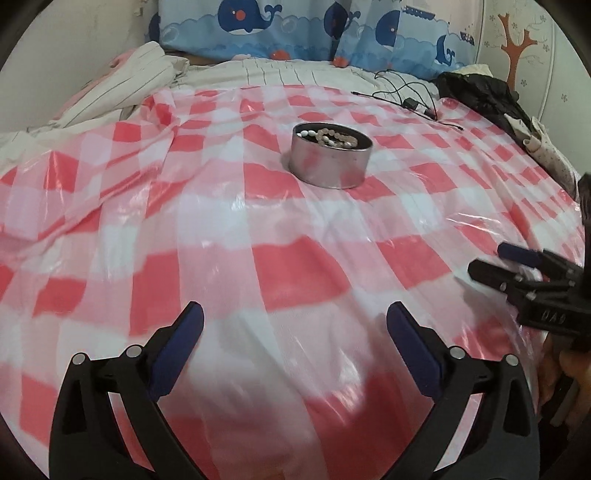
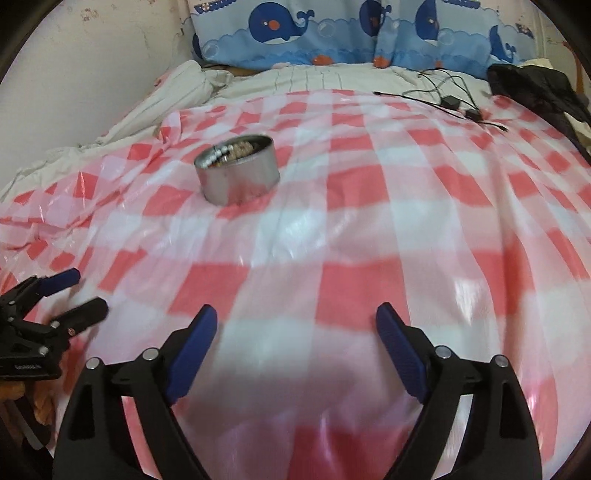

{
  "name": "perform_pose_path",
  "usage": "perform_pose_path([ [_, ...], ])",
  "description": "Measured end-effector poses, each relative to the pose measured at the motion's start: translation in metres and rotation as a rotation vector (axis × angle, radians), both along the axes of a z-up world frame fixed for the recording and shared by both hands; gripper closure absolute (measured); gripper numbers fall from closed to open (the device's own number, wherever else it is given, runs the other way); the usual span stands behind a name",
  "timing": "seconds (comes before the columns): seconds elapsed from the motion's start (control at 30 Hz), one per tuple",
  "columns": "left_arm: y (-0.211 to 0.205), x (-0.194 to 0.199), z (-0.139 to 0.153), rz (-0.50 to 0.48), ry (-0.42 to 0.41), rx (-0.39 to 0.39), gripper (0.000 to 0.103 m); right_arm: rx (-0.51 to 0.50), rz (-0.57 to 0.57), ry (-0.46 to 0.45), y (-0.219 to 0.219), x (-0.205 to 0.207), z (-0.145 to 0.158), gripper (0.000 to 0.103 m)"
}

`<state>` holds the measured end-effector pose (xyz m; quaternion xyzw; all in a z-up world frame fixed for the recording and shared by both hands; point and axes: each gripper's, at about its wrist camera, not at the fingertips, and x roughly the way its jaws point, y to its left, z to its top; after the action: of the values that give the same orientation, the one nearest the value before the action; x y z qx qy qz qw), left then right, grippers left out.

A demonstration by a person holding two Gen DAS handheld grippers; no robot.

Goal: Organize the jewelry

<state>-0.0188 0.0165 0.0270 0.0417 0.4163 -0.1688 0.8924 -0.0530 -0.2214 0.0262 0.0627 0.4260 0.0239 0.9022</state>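
Jewelry looks put away: beads (image 1: 334, 136) sit in the tin (image 1: 330, 159).
Both tongs, left gripper (image 1: 294, 325) and right gripper (image 2: 296, 325), hang released and empty, tin well ahead.

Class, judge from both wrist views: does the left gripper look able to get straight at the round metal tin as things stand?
Probably yes. The left gripper is open, and only bare checked cloth lies between it and the tin. The right gripper is off to the side, out of that path.

A tin (image 1: 330, 160) stands on the sheet (image 1: 184, 221) near the bed's middle, beads (image 1: 332, 137) inside it. Pillows (image 1: 295, 29) lie along the far edge; cables (image 1: 410, 99) and a bag (image 1: 480, 92) sit toward the far right corner.
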Motion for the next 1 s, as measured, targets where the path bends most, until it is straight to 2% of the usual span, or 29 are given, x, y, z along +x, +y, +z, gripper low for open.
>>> perform_pose_path([
  [0.23,-0.015,-0.029,-0.006,0.009,-0.043,0.050,0.008,-0.023,-0.016,-0.019,0.005,-0.018,-0.001,0.011],
  [0.63,-0.018,-0.038,-0.005,0.065,-0.091,0.078,0.008,-0.067,-0.020,-0.047,0.012,-0.024,-0.004,0.008],
  [1.0,-0.018,-0.034,-0.011,0.087,-0.045,0.054,0.008,-0.083,-0.022,-0.048,0.014,-0.023,-0.006,0.007],
])
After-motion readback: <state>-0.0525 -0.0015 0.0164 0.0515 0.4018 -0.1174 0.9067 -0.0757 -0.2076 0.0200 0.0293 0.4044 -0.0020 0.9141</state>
